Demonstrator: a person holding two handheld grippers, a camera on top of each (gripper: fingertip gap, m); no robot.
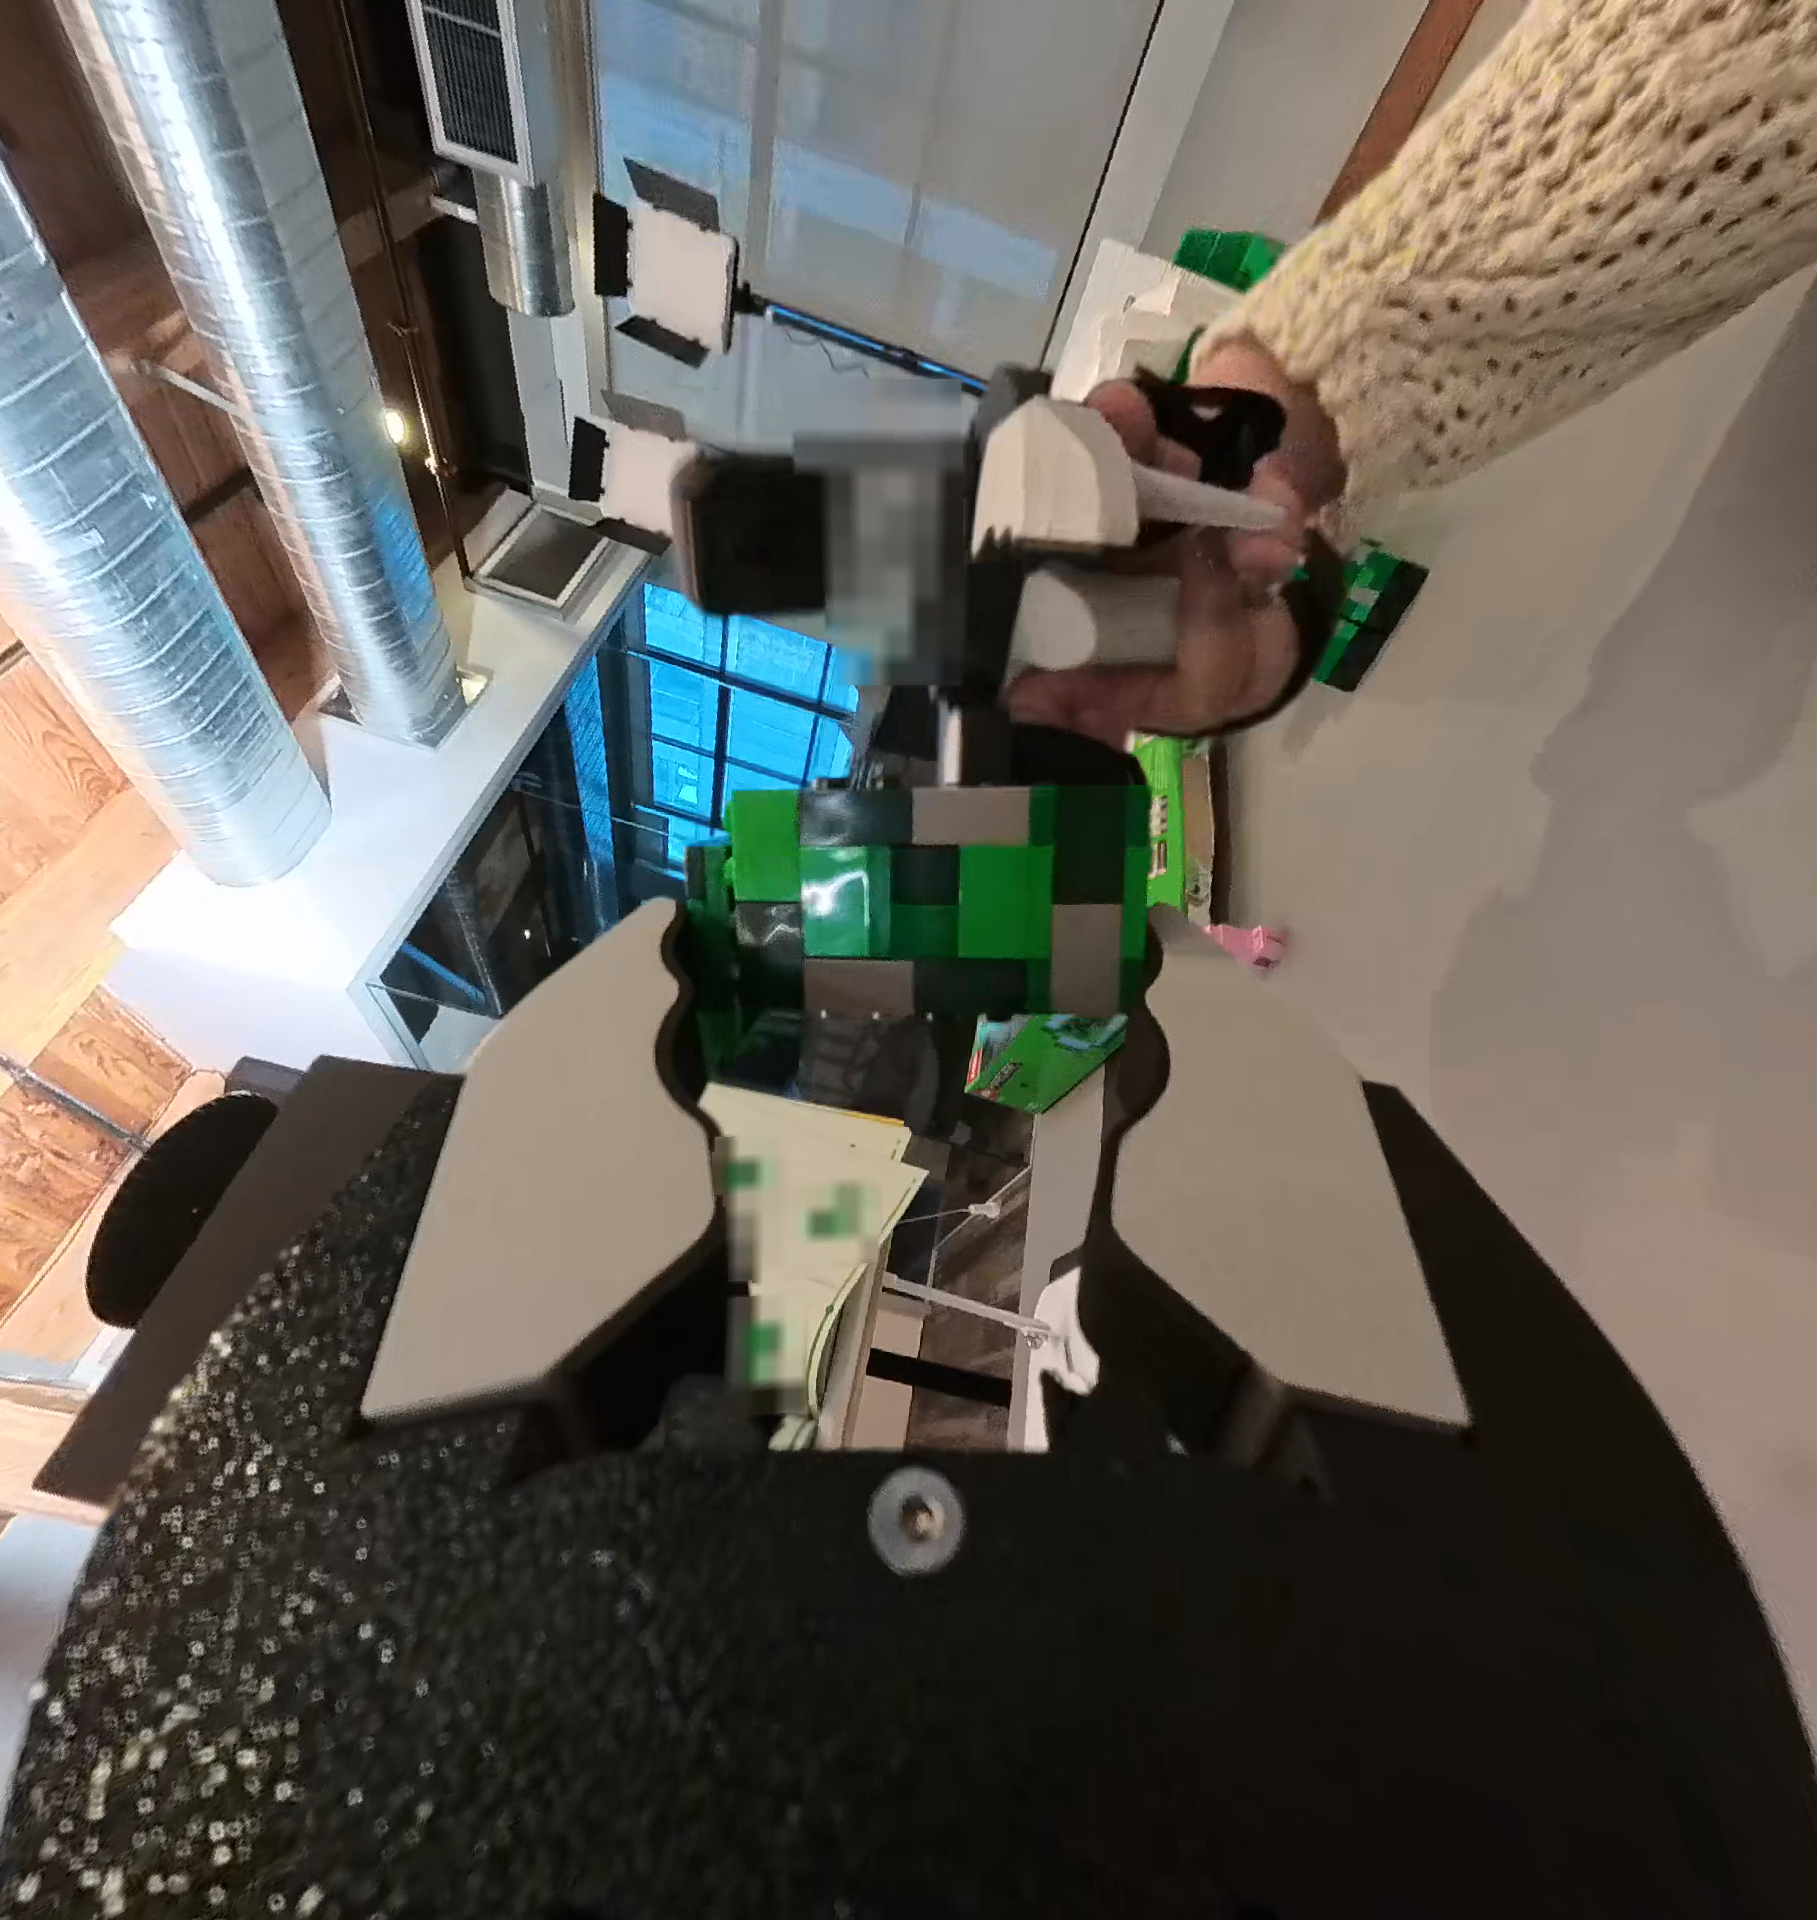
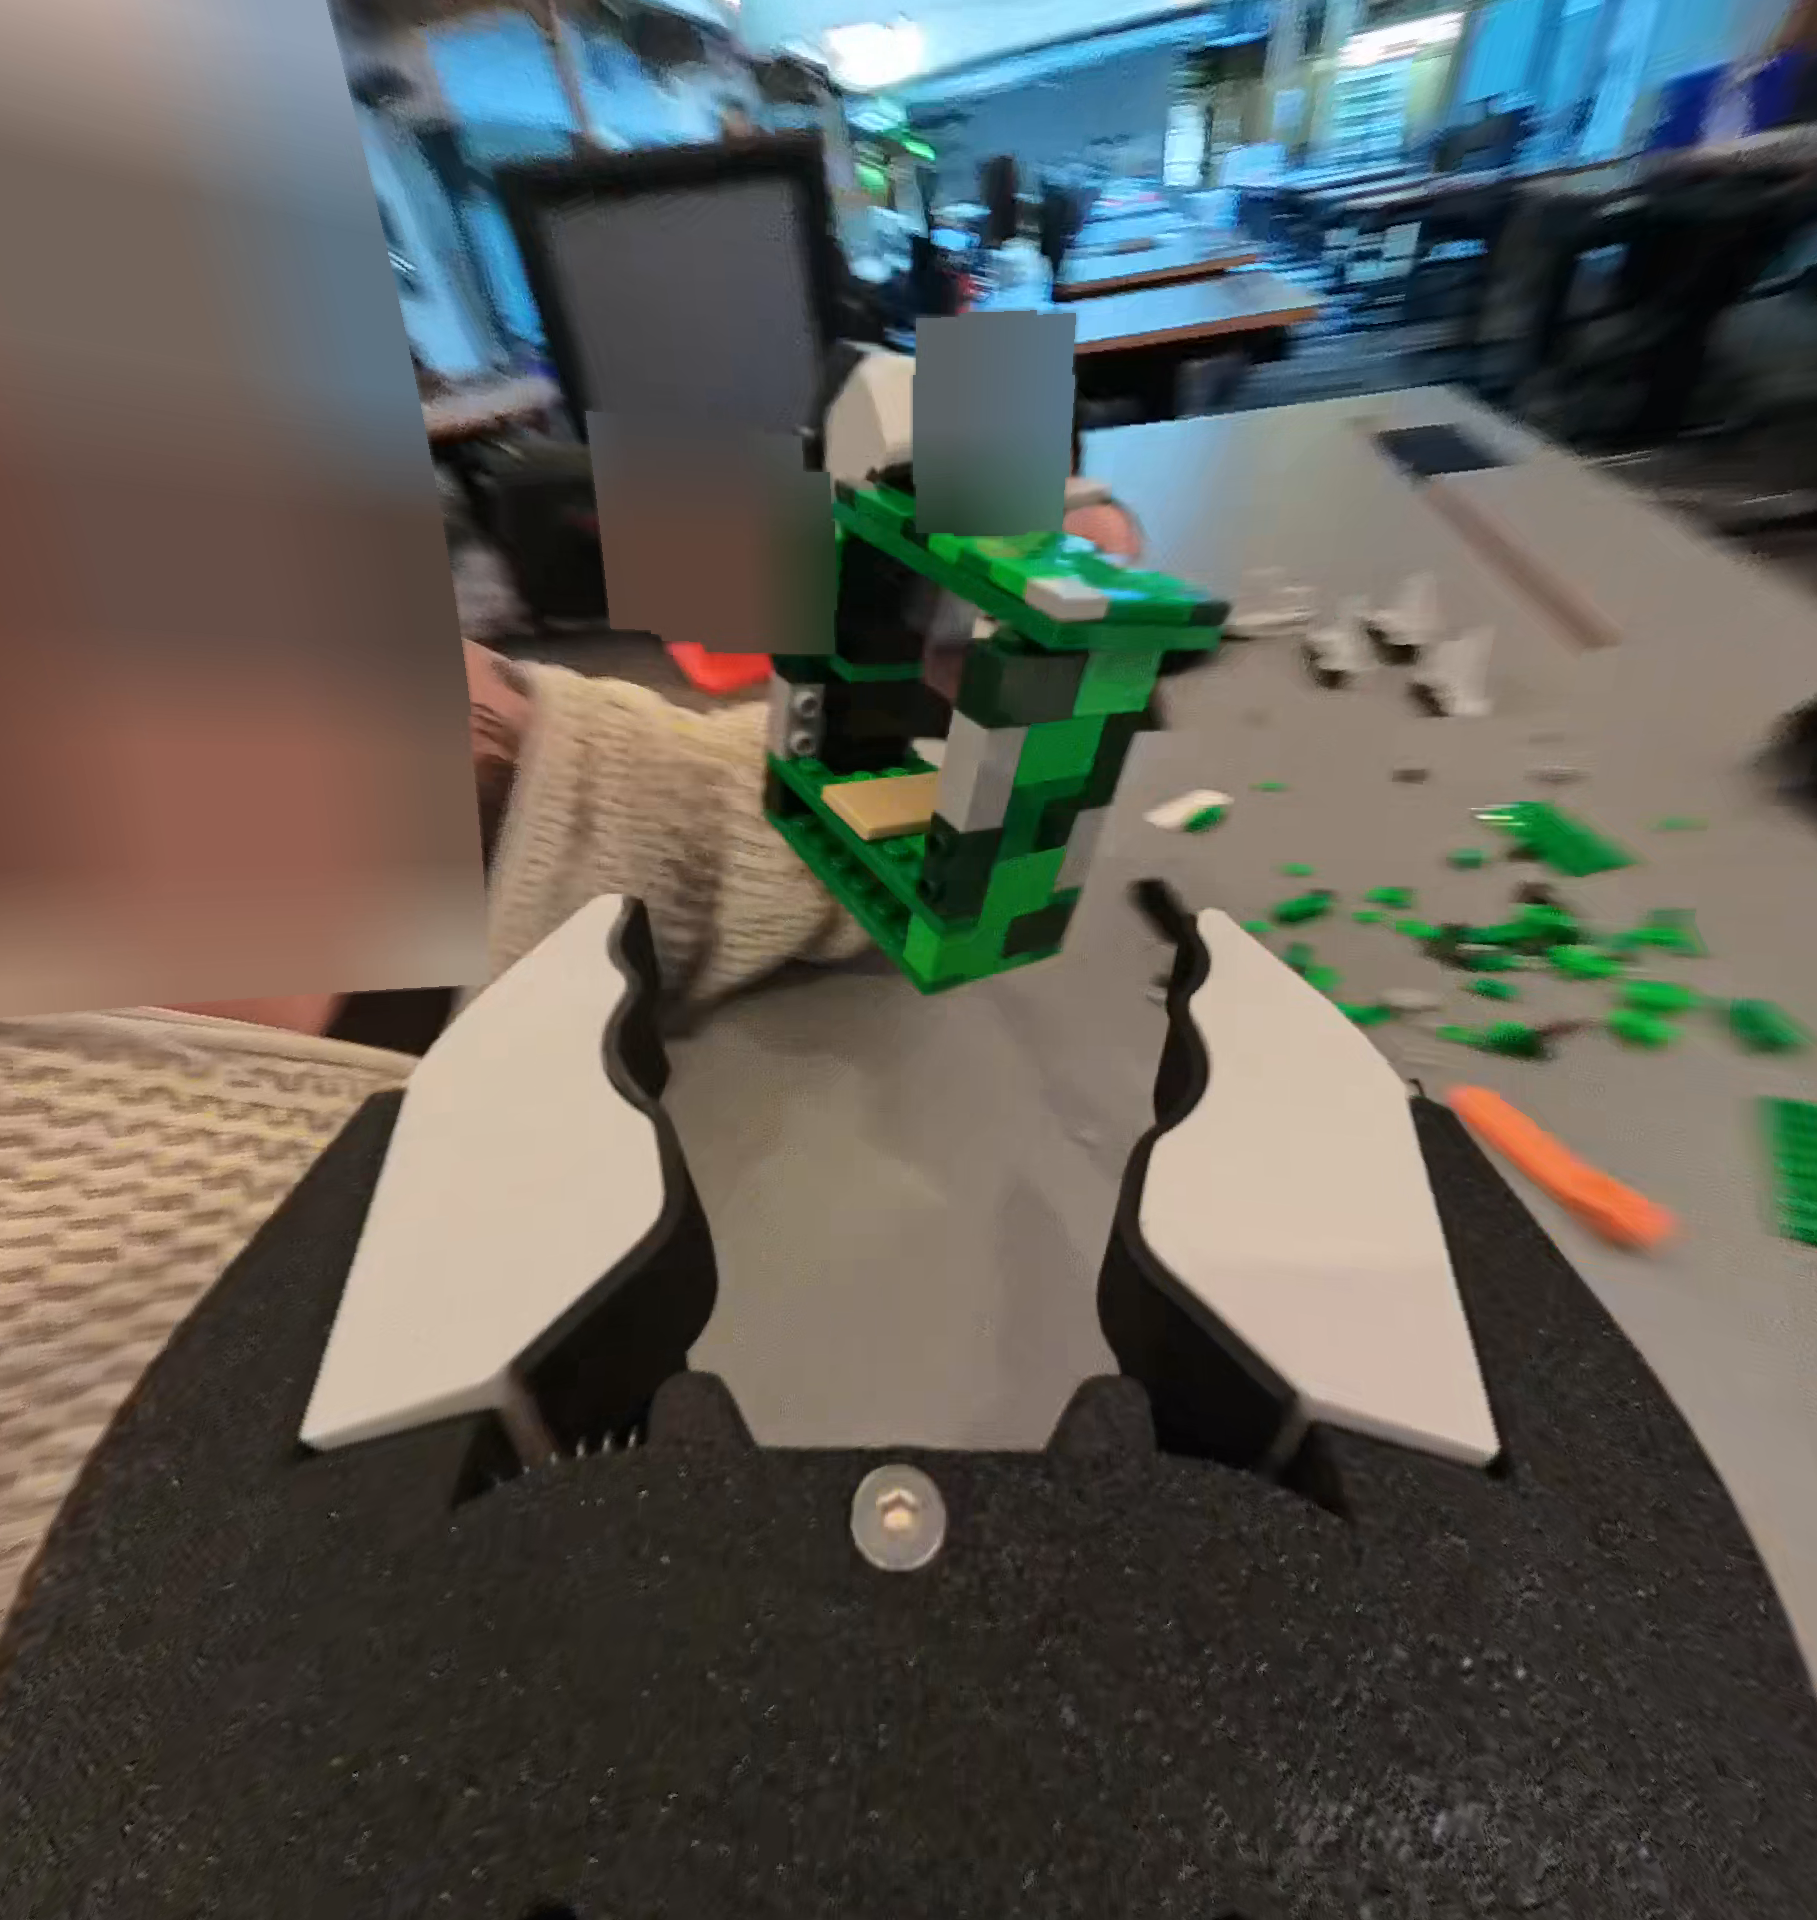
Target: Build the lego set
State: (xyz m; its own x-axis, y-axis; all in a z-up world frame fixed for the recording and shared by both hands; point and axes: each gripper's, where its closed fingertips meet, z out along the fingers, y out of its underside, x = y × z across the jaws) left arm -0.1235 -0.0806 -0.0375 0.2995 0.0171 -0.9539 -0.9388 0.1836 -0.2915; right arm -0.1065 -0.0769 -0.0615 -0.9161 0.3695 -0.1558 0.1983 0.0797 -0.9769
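Clearly, left gripper (image 1: 909, 971) clamps one green block build (image 1: 935, 914); right gripper (image 2: 909, 935) gapes wide, loose bricks (image 2: 1527, 956) at three o'clock.

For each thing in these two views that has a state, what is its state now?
left gripper: shut on the green lego build, held up off the table
right gripper: open, empty
green lego build: half-built, tilted, open inside
loose green pieces: scattered on the grey table
orange tool: lying flat

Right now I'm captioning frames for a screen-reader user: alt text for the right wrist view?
The open right gripper hovers over a grey table, facing a green-and-black lego build held up off it. Loose green pieces and an orange tool lie to the right.
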